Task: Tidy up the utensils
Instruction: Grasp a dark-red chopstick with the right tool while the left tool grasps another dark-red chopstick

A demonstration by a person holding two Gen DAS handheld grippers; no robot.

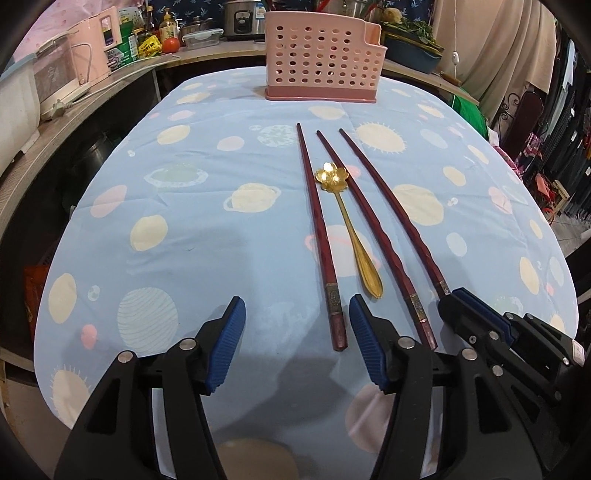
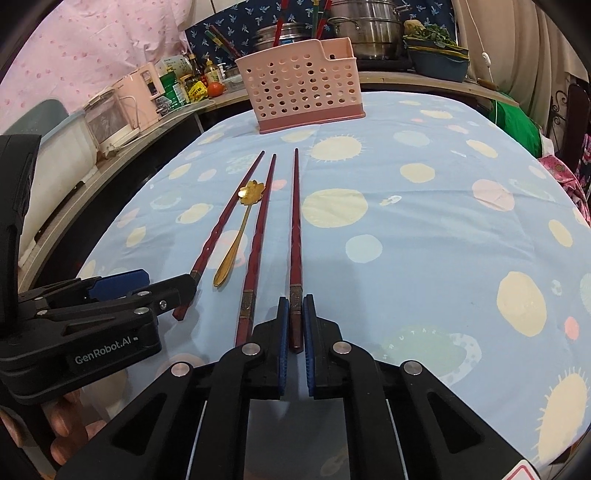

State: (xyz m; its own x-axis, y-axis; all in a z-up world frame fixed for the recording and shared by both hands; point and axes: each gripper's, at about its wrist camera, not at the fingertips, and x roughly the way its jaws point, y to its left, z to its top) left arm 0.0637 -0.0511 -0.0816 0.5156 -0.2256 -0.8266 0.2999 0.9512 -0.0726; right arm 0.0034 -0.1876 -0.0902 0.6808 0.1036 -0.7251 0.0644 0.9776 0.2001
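Observation:
Three dark red chopsticks lie side by side on the blue planet-print tablecloth (image 1: 207,177), pointing toward a pink perforated utensil basket (image 1: 321,62) (image 2: 299,92) at the far edge. A gold flower-bowl spoon (image 1: 347,218) (image 2: 236,236) lies between the left chopstick (image 1: 317,229) (image 2: 229,218) and the middle chopstick (image 1: 369,229) (image 2: 258,236). My right gripper (image 2: 295,300) (image 1: 454,301) is shut on the near end of the right chopstick (image 2: 295,221) (image 1: 391,206). My left gripper (image 1: 295,306) (image 2: 166,284) stands open low over the cloth. The left chopstick's near end lies between its fingers, close to the right finger, unpressed.
A counter on the left holds a pink appliance (image 1: 92,48), bottles and a tomato (image 1: 170,45). Steel pots (image 2: 369,33) and a blue basin (image 2: 439,61) stand behind the basket. A person's fingers (image 2: 70,424) hold the left gripper. The table drops off at left and right.

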